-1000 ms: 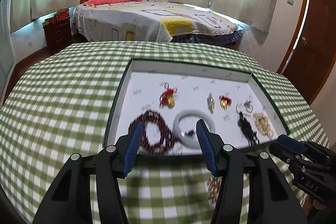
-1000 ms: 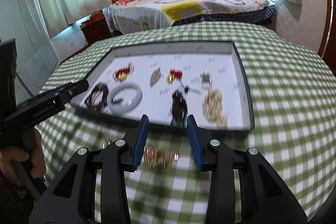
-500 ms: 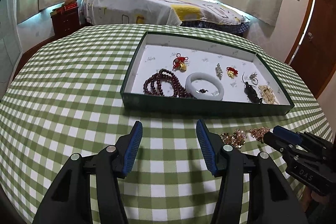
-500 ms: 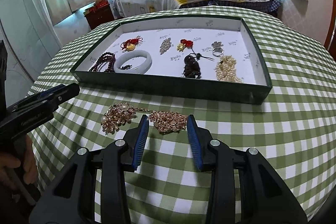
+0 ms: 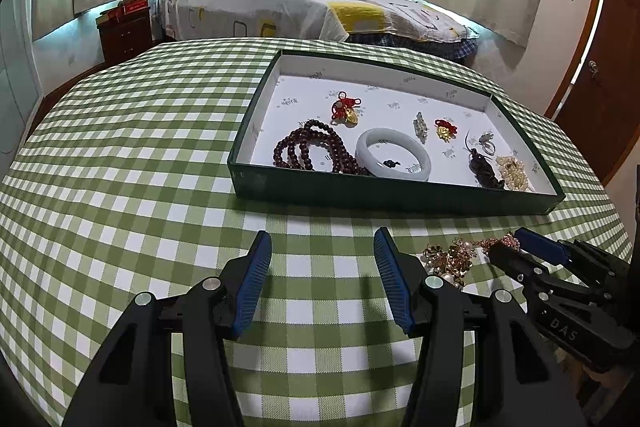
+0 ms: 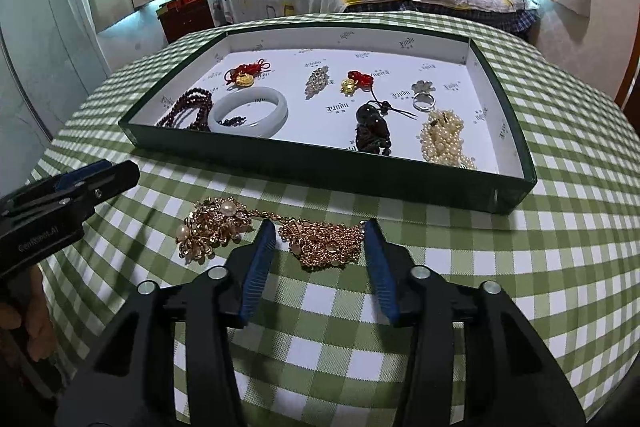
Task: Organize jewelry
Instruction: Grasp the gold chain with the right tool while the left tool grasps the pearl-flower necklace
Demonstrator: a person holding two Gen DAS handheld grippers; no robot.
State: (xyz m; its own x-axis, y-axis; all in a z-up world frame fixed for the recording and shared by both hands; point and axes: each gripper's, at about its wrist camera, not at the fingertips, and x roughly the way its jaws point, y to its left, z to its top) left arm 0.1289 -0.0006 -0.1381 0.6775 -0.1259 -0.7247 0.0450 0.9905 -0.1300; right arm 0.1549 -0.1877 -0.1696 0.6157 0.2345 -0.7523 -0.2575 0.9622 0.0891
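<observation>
A gold chain necklace [image 6: 326,241] with a pearl flower pendant [image 6: 212,227] lies on the green checked tablecloth in front of the green tray [image 6: 320,169]. My right gripper [image 6: 320,239] is open, its blue fingers on either side of the chain heap. The necklace also shows in the left wrist view [image 5: 452,259]. My left gripper [image 5: 322,247] is open and empty over bare cloth, left of the necklace. The tray [image 5: 360,197] holds a white bangle [image 6: 248,111], dark red beads [image 6: 188,109], a pearl strand [image 6: 442,141] and a ring [image 6: 424,99].
The tray also holds red-knot gold charms [image 6: 244,75], a silver brooch [image 6: 318,81] and a dark carved pendant [image 6: 370,131]. A bed [image 5: 304,11] stands beyond the table, a nightstand [image 5: 124,31] at left, a wooden door [image 5: 608,67] at right.
Both grippers have pulled back from over the tray to the near side of the table. The right gripper has come down around the gold chain. Both stay open.
</observation>
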